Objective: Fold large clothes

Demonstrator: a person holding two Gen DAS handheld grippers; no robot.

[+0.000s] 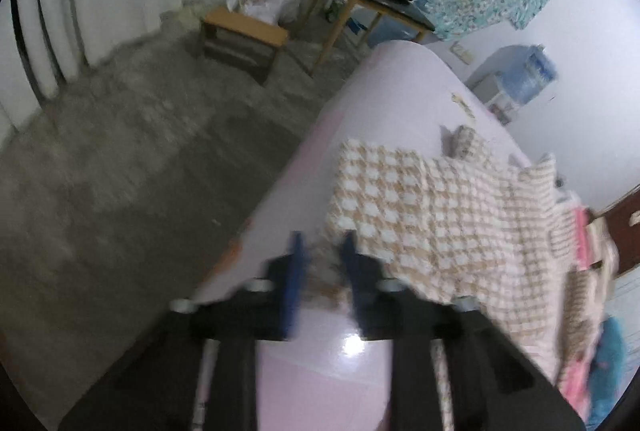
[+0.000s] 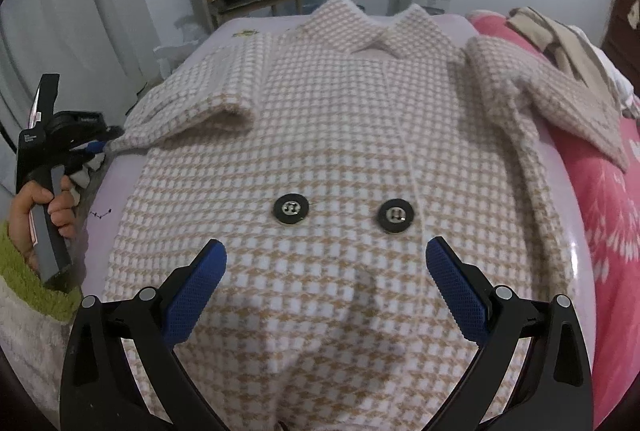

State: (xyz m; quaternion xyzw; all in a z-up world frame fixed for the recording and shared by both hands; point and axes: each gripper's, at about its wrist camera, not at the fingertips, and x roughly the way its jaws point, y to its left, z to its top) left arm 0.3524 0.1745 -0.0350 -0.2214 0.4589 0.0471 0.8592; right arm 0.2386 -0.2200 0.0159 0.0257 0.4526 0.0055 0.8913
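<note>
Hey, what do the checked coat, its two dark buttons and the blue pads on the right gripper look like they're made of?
Checked coat: probably a thick, fuzzy woven wool or wool blend, with soft napped edges at the collar and cuff.
Buttons: dark glossy rim around a shiny, metal-looking centre; plastic or metal, unclear.
Blue pads: matte rubber or plastic, with a fine dimpled grip texture.

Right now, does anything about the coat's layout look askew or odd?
Yes. The checked coat lies buttoned and flat, but its two sleeves don't match: one sleeve is folded across the chest, while the other sleeve splays outward over the pink blanket.
</note>
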